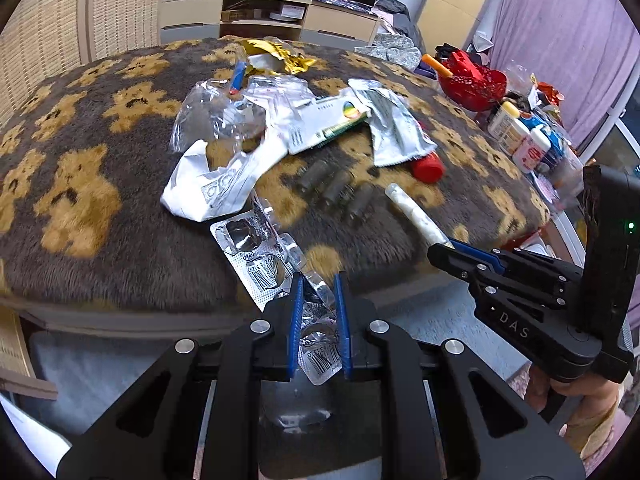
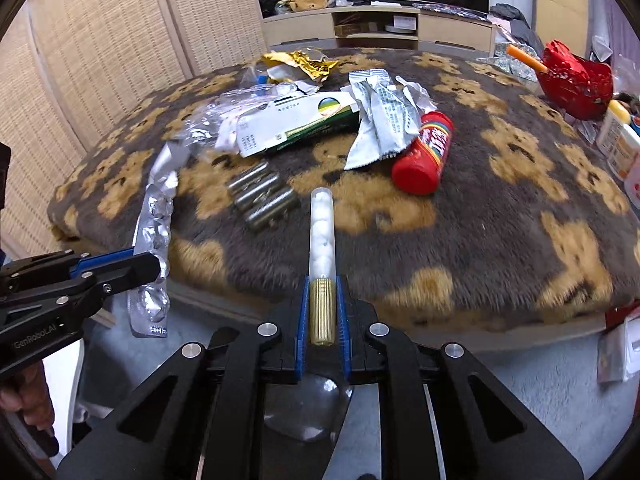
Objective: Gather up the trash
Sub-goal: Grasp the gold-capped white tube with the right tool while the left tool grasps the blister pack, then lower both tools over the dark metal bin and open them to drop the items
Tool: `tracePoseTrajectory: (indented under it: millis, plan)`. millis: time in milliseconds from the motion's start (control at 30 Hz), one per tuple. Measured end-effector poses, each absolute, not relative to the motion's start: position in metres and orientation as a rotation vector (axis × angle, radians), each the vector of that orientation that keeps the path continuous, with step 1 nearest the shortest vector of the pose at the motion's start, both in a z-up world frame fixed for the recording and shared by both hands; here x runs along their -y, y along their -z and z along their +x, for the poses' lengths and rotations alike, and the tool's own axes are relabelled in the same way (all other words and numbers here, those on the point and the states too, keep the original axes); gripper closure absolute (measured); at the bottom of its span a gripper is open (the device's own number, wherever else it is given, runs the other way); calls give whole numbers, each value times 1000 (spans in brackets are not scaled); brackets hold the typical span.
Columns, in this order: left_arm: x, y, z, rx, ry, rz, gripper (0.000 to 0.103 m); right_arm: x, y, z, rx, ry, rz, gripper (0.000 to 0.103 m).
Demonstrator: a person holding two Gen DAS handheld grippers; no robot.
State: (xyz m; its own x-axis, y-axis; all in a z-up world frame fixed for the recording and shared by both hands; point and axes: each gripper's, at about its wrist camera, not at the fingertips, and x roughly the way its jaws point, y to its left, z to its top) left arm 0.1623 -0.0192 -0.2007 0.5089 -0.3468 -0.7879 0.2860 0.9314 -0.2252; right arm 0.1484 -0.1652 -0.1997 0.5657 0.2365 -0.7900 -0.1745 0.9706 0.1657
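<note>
The left tool (image 1: 319,312) pinches a blister strip (image 1: 264,256) at lower centre and the right tool (image 2: 322,312) pinches a capped tube (image 2: 321,232) by its gold cap, each item hanging clear of the surface (image 2: 500,240), probably for carrying off as trash.

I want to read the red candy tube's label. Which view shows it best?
The right wrist view: the red candy tube lies whole, label facing up. The left wrist view shows only its red end, the rest hidden under a silver wrapper.
</note>
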Motion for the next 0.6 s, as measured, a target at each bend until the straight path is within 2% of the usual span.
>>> tracePoseTrajectory:
  millis: [300, 600]
  plan:
    - [23, 215, 86, -977, 387, -74, 89, 161, 216, 74, -1014, -271, 84, 89]
    - [28, 288, 64, -1116, 419, -101, 89, 157, 287, 58, -1196, -296, 168, 89]
